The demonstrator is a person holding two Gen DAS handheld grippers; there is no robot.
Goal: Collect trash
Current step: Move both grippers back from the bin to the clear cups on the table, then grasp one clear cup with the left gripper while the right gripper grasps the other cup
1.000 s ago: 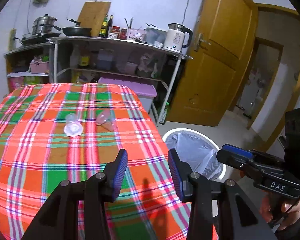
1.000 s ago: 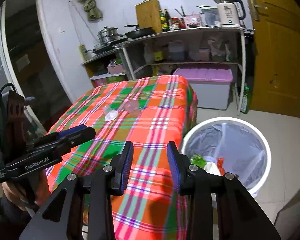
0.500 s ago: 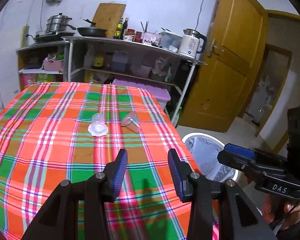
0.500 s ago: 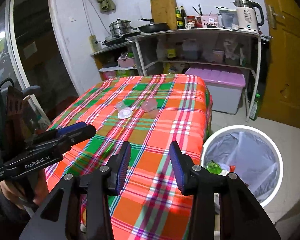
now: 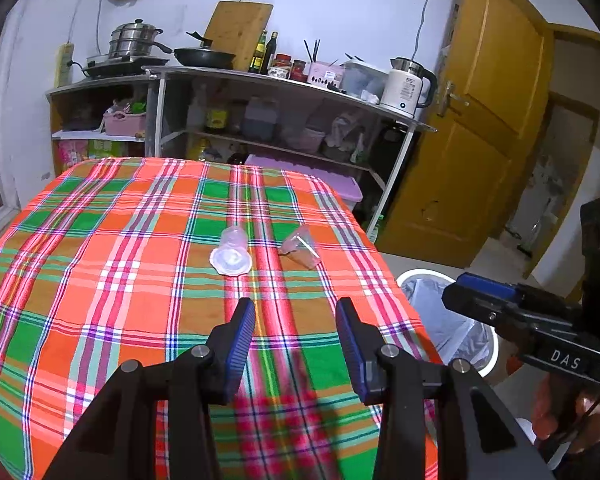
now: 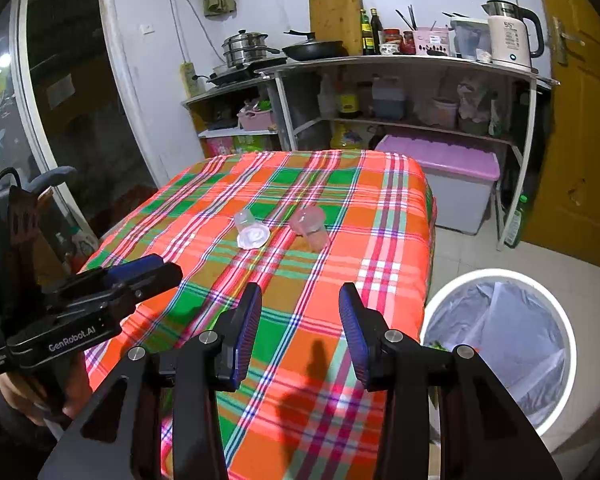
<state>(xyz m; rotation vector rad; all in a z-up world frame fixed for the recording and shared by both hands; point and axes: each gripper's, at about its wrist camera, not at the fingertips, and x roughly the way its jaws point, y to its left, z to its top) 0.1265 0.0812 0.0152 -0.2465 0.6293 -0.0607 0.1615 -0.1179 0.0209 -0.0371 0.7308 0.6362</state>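
Note:
Two bits of trash lie on their sides mid-table on the plaid cloth: a clear plastic cup [image 5: 231,254] [image 6: 252,232] with its white mouth toward me, and a pinkish clear cup [image 5: 300,247] [image 6: 311,226] to its right. My left gripper [image 5: 294,304] hovers over the near part of the table, open and empty, well short of the cups. My right gripper [image 6: 300,288] is also open and empty, over the table's near right edge. Each gripper shows in the other's view: the right gripper [image 5: 454,296] and the left gripper [image 6: 166,274].
A white-rimmed trash bin [image 5: 420,276] [image 6: 556,320] lined with a grey bag stands on the floor right of the table [image 5: 100,280]. Behind the table are metal shelves [image 5: 284,80] with pans, bottles and a kettle. A yellow door [image 5: 488,120] is at the right.
Both grippers have swung left across the table, so the cups now sit more ahead of them and the bin lies further right. The right jaws have widened a little.

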